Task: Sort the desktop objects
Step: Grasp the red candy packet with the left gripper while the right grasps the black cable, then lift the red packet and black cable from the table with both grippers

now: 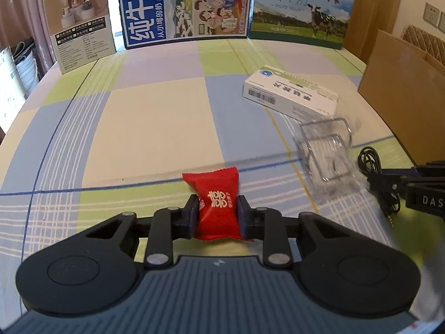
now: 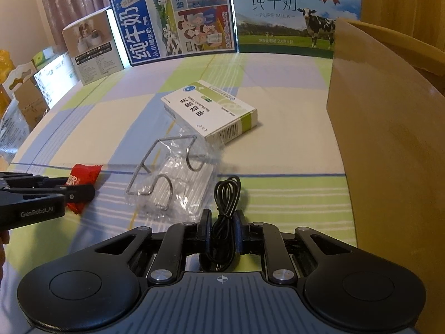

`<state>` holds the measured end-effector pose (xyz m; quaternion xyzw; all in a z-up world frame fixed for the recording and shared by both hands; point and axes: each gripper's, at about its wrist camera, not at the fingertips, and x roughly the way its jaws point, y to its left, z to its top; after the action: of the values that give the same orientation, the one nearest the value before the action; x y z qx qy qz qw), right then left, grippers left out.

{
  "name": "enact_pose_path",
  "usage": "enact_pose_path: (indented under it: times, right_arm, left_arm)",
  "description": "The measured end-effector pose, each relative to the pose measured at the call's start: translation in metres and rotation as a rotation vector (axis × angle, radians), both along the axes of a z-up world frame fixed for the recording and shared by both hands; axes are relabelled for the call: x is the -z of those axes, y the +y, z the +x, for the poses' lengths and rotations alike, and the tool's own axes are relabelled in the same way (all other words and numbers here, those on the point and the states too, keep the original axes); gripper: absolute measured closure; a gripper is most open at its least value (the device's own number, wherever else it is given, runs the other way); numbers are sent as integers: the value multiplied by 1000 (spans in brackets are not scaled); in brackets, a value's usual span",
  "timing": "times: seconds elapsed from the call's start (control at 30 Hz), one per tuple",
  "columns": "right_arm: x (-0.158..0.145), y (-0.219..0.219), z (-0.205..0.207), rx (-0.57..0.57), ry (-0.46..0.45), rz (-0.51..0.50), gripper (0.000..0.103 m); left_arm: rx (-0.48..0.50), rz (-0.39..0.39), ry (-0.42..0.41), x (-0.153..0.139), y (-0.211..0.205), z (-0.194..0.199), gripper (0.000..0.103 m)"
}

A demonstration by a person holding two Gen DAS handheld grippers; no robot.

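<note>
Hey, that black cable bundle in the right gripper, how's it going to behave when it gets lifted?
The black cable bundle will probably sag: it is thin coiled cord. Its loose plug end may dangle and drag. The right gripper pinches only part of the loops, so some may slip free.

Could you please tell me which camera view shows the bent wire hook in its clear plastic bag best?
The right wrist view: the bent wire hook in its clear plastic bag lies central and sharply outlined. The left wrist view shows it off to the right, blurred.
</note>
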<state>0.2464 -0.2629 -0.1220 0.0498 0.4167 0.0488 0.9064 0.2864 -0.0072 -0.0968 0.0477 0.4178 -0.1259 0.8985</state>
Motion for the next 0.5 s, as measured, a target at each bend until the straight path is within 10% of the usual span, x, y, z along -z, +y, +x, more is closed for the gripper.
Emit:
enact_pose_path:
  times: [0.5]
  right_arm:
    - [-9, 23, -84, -58, -5, -3, 95]
  left_arm:
    - [141, -7, 22, -18, -17, -95, 80]
